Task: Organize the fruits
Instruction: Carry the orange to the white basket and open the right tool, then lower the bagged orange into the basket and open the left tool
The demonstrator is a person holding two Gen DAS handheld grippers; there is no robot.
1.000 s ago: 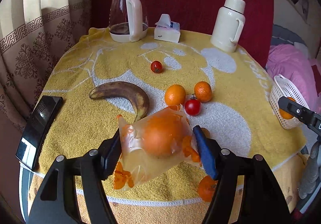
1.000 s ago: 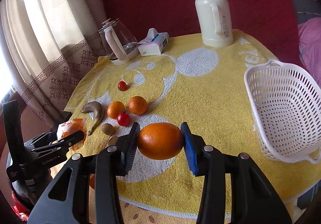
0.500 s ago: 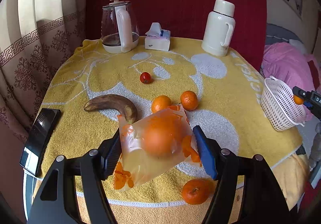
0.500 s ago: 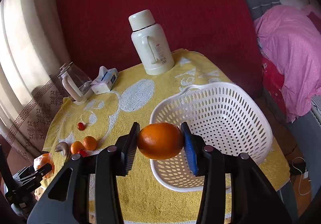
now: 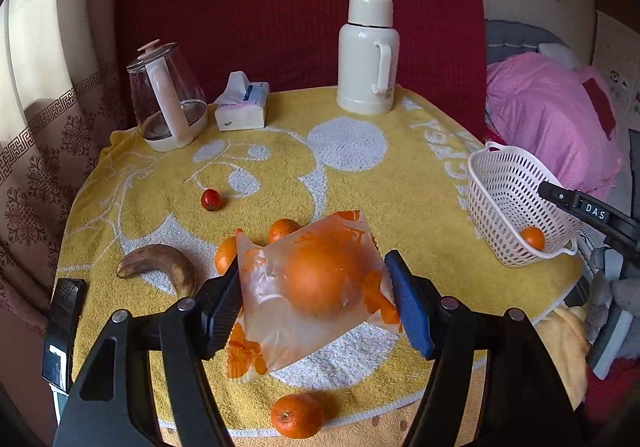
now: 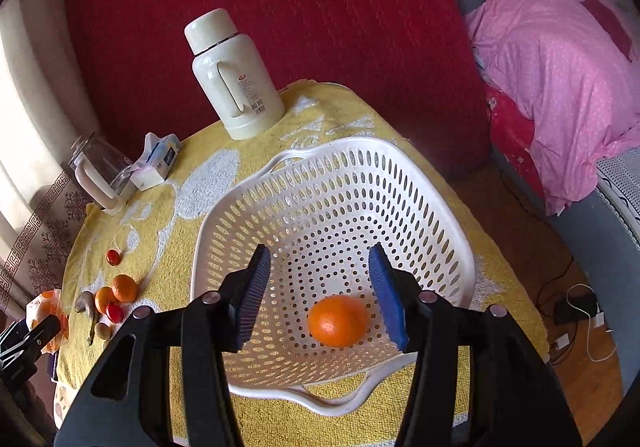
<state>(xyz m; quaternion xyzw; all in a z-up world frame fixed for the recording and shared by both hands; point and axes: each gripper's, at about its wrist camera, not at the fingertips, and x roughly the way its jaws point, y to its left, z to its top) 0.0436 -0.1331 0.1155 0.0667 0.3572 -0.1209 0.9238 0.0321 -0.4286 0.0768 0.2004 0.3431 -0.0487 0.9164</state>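
The right gripper (image 6: 318, 297), jaws just opened, hangs over the loose round orange (image 6: 338, 321) at lower centre in the white perforated plastic basket (image 6: 320, 183); the left gripper (image 5: 316, 301) clamps a clear plastic bag of oranges (image 5: 310, 293), which could slip out if squeezed unevenly.

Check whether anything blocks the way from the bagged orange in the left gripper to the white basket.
Nothing visible does. The bagged orange is held above the table in the left gripper, and only bare yellow towel lies between it and the white basket.
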